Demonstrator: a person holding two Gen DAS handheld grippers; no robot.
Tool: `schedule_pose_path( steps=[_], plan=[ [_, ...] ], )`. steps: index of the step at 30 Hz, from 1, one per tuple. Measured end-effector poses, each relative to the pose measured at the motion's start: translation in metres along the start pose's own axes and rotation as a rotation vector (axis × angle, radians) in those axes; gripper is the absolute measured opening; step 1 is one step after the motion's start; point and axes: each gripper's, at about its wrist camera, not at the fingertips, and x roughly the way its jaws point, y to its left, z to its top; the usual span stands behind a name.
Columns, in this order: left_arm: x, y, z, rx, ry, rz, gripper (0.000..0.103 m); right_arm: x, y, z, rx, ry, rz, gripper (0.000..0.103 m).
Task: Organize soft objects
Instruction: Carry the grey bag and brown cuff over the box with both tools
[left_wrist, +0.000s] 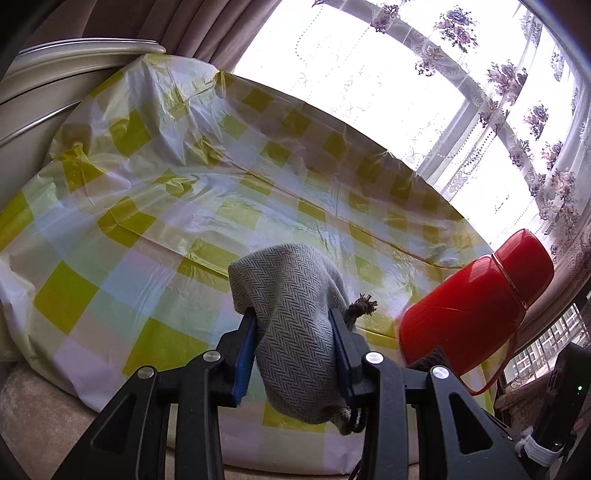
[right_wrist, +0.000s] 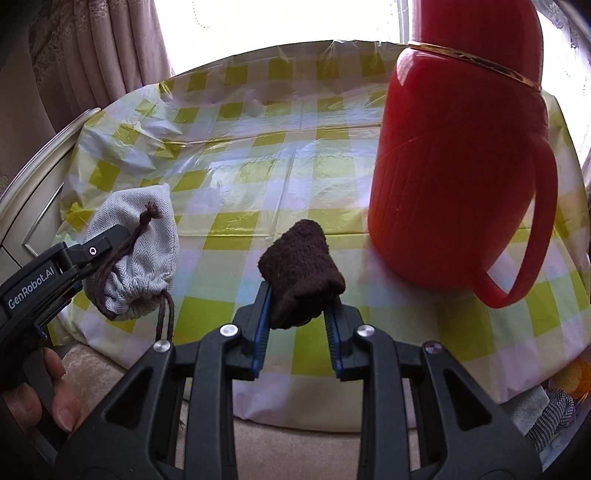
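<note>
My left gripper (left_wrist: 293, 317) is shut on a grey herringbone drawstring pouch (left_wrist: 291, 325) with a brown cord, held above the table's near edge. The pouch (right_wrist: 136, 243) and the left gripper (right_wrist: 107, 240) also show at the left of the right wrist view. My right gripper (right_wrist: 299, 295) is shut on a dark brown fuzzy rolled cloth (right_wrist: 299, 273), held above the front of the table. A corner of the brown cloth (left_wrist: 428, 360) shows in the left wrist view beside the flask.
A large red thermos flask (right_wrist: 454, 166) with a handle stands on the right of the table; it also shows in the left wrist view (left_wrist: 469, 306). A yellow checked plastic tablecloth (right_wrist: 258, 155) covers the table. Curtains and a bright window are behind. More fabric items (right_wrist: 546, 410) lie low right.
</note>
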Motion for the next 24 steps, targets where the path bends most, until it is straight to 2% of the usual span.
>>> schedule_pose_path(
  steps=[8,18,24],
  plan=[
    [-0.017,-0.062,-0.038,0.061,0.094,-0.162,0.038,-0.053,-0.06,-0.027,0.094,-0.032,-0.056,0.031],
    [-0.026,-0.173,-0.106,0.206,0.299,-0.425,0.038,-0.124,-0.169,-0.09,0.254,-0.005,-0.229,0.031],
    [-0.027,-0.218,-0.145,0.271,0.412,-0.495,0.038,-0.15,-0.222,-0.128,0.351,0.047,-0.291,0.031]
  ],
)
